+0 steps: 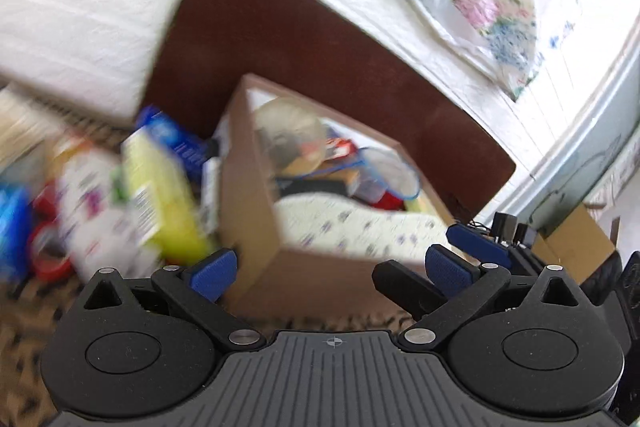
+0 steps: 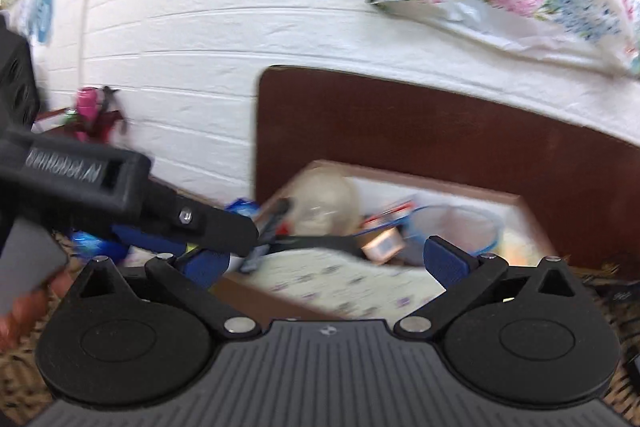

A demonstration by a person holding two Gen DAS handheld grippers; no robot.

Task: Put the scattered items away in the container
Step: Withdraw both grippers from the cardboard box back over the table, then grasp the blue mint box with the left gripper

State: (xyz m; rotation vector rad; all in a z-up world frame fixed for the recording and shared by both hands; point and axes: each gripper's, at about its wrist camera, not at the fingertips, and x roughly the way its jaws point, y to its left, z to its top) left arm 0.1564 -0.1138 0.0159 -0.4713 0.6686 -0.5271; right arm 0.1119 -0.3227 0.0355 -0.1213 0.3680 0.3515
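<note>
Left gripper [image 1: 332,269] wide open, empty; right gripper [image 2: 326,261] wide open, empty. 1 brown cardboard box [image 1: 248,195], part-filled.

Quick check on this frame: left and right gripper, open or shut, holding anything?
Left gripper: open, nothing between its fingers, facing the cardboard box.
Right gripper: open, holding nothing, also facing the box.

Left hand-held gripper [image 1: 332,269] spread wide, cardboard box [image 1: 256,203] ahead (blurred).

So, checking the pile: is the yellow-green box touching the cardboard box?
Cannot tell. The left wrist view shows the yellow-green box beside the cardboard box, too blurred to judge.
</note>
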